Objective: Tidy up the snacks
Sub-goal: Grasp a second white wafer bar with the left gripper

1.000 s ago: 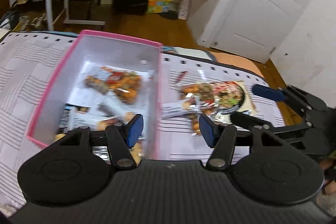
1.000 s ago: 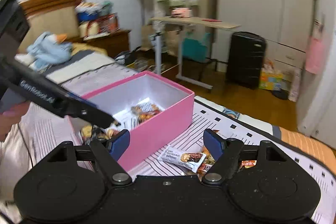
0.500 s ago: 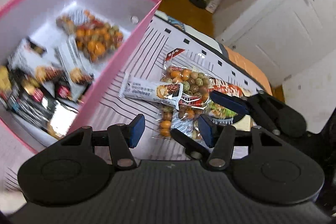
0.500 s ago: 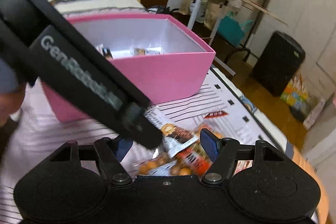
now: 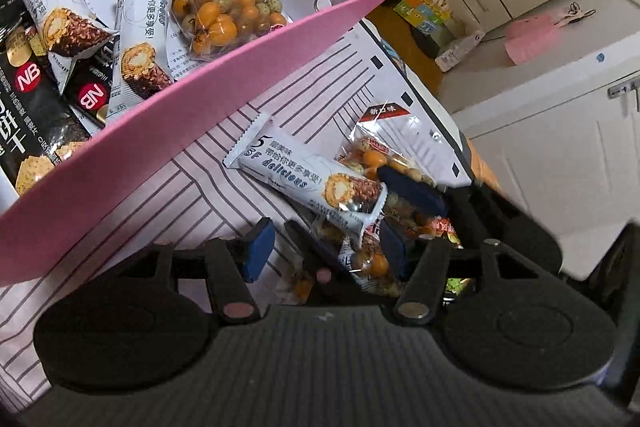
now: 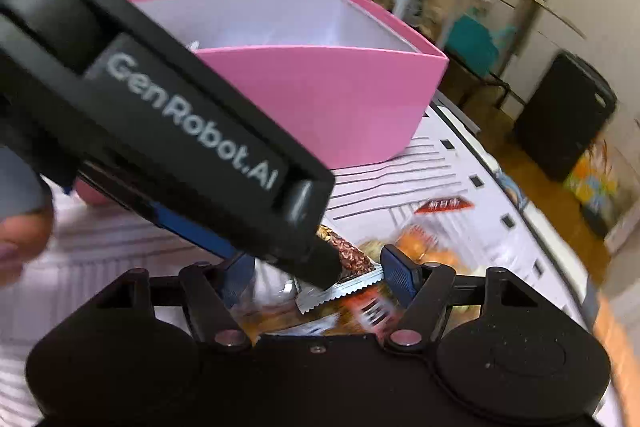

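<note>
Left wrist | left tool (image 5: 326, 251) now lower, over wafer bar (image 5: 308, 183) | spread

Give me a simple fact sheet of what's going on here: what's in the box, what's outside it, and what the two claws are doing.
container: pink box, open top
in box: wafer bar packets, bag of orange coated nuts, black NB biscuit packs
outside box: white wafer bar lying on top of a clear nut bag, on the striped sheet
left gripper: open, low over the sheet by the pile
right gripper: open, straddling the pile
grasped: nothing yet
</note>
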Motion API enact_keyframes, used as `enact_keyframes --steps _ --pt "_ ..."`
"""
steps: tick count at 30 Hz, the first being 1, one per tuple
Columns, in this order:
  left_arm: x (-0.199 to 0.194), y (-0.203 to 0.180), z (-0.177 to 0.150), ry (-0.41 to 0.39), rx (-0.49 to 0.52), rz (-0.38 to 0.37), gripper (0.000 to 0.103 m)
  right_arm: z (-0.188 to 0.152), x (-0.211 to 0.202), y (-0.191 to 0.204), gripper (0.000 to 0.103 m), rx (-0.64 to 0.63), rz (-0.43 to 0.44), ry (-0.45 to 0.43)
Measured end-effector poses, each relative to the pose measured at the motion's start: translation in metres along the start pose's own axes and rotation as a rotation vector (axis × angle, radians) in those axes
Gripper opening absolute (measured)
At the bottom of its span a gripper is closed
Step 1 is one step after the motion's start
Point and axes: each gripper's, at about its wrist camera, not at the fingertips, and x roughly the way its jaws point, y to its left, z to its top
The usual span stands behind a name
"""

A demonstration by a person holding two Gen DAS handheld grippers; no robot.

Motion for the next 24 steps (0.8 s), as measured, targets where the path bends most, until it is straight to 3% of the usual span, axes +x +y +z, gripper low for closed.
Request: enact_keyframes --steps 1,2,7,12,17,19,20,22,24 --pt "0.0 0.001 -0.001 -0.002 0.007 -0.005 0.059 -0.004 -0.001 0.005 0.055 0.0 -0.015 -0.004" --pt "-0.001 0.001 -0.002 -0.005 0.024 -0.009 0.059 -0.008 -0.002 0.01 0.05 0.007 -0.041 -0.01" --pt "-0.005 0.006 -0.007 -0.036 0.055 -0.028 0.059 -0.022 -0.015 0.027 0.048 0.162 -0.065 -0.025" --pt "-0.01 0.019 -0.007 -0.02 0.034 0.011 0.06 -0.043 -0.033 0.05 0.048 0.388 -0.131 -0.09" --pt "-0.002 0.019 -0.013 0.01 0.116 0.004 0.059 -0.056 -0.038 0.066 0.047 0.584 -0.165 -0.124" --pt "-0.001 0.016 -0.018 0.016 0.159 0.005 0.056 -0.059 -0.038 0.069 0.047 0.647 -0.176 -0.121" --pt "-0.001 0.013 -0.02 0.019 0.191 0.014 0.046 -0.06 -0.039 0.072 0.047 0.664 -0.179 -0.12" --pt "-0.001 0.008 -0.023 0.045 0.252 0.039 0.038 -0.059 -0.039 0.075 0.047 0.689 -0.17 -0.113" --pt "-0.003 0.007 -0.026 0.064 0.293 0.041 0.036 -0.057 -0.039 0.075 0.047 0.713 -0.154 -0.105"
